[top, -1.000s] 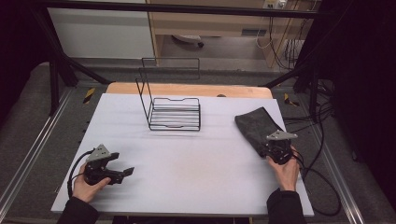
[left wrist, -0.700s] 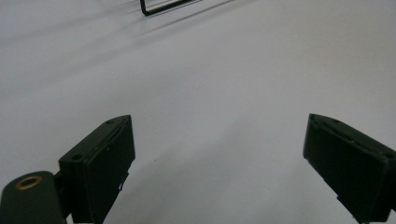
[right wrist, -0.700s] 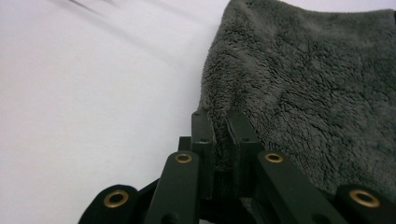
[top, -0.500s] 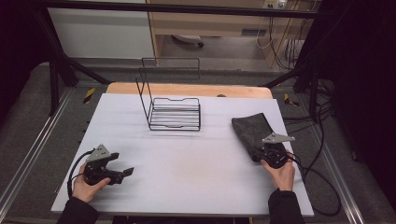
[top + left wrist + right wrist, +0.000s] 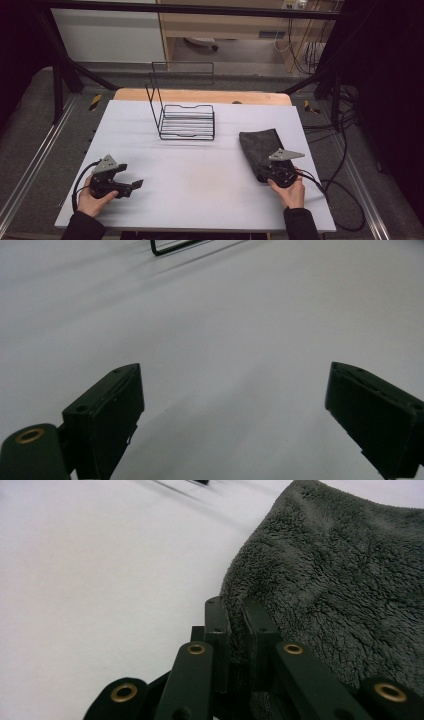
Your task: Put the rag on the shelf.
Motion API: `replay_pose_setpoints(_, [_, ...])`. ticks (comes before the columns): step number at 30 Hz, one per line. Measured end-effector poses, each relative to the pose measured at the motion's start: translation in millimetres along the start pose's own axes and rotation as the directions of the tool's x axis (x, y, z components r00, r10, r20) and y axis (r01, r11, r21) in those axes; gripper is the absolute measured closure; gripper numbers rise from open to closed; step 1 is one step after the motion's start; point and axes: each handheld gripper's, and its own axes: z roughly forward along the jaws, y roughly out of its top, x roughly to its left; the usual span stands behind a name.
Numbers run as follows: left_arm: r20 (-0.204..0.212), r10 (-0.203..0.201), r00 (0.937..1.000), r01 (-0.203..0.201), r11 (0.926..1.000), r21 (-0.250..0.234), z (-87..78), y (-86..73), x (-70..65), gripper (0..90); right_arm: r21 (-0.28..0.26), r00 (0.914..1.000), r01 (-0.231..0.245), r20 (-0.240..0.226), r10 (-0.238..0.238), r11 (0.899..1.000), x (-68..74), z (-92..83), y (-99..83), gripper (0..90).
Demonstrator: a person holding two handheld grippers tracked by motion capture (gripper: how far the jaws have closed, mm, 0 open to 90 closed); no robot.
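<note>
Since a second ago we are dragging the dark grey fleece cloth (image 5: 260,147) toward the near edge; our right gripper (image 5: 272,170) has come back toward six o'clock with it.

- Right gripper: jaws pinching tight on the cloth's near hem (image 5: 235,615), fleece squeezed between the pads.
- Cloth: lying flat on the white table (image 5: 200,175), at four o'clock from the black wire rack (image 5: 187,122), well apart from it.
- Left gripper (image 5: 131,184): resting at the table's eight o'clock corner, unmoved, jaws standing wide apart with bare tabletop between them.
</note>
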Motion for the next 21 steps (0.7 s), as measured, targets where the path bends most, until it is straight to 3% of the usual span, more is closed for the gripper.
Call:
replay_pose_setpoints(10, [-0.002,0.000,1.0000,0.000,1.0000,0.001,0.0,0.0,-0.1,8.4,0.000,0.9977,0.005,-0.068,-0.005,1.000,23.7,2.1,0.2,83.7])
replay_pose_setpoints(21, [-0.004,0.001,1.0000,-0.001,1.0000,0.002,0.0,0.2,-0.3,8.4,0.001,0.9888,0.022,-0.148,-0.022,1.000,49.3,8.5,0.9,83.6])
